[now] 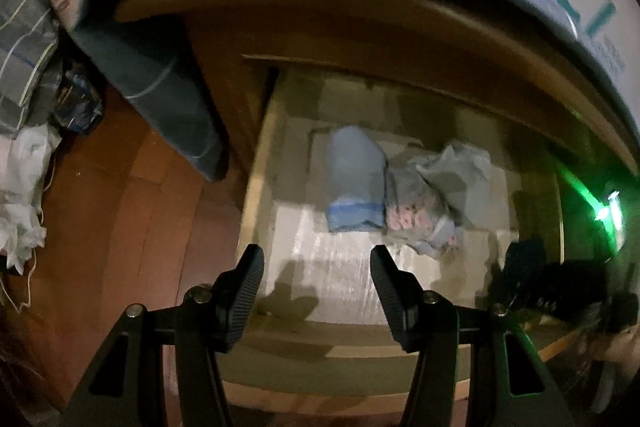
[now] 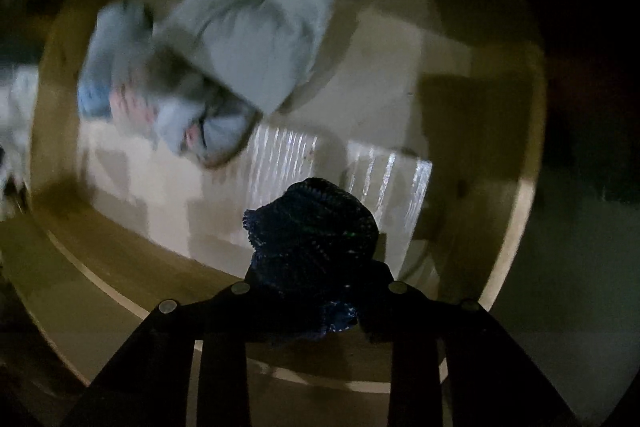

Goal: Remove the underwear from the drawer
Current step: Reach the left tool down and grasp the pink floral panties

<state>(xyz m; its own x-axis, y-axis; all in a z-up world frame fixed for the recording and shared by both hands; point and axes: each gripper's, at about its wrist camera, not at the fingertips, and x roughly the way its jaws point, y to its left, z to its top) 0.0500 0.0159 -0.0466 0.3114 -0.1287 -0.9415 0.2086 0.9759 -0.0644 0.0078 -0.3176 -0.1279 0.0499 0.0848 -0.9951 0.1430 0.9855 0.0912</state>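
Dark navy knit underwear bundle (image 2: 312,227) with faint green flecks; beside it in the pale beige wooden drawer (image 1: 256,195): light blue folded cloth (image 1: 354,183), grey crumpled garment (image 1: 456,167), pink-patterned grey piece (image 1: 408,215).

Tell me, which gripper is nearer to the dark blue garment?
Right. The right gripper has the dark blue garment bunched between its jaws, above the drawer. The left gripper stands open and empty, apart from it.
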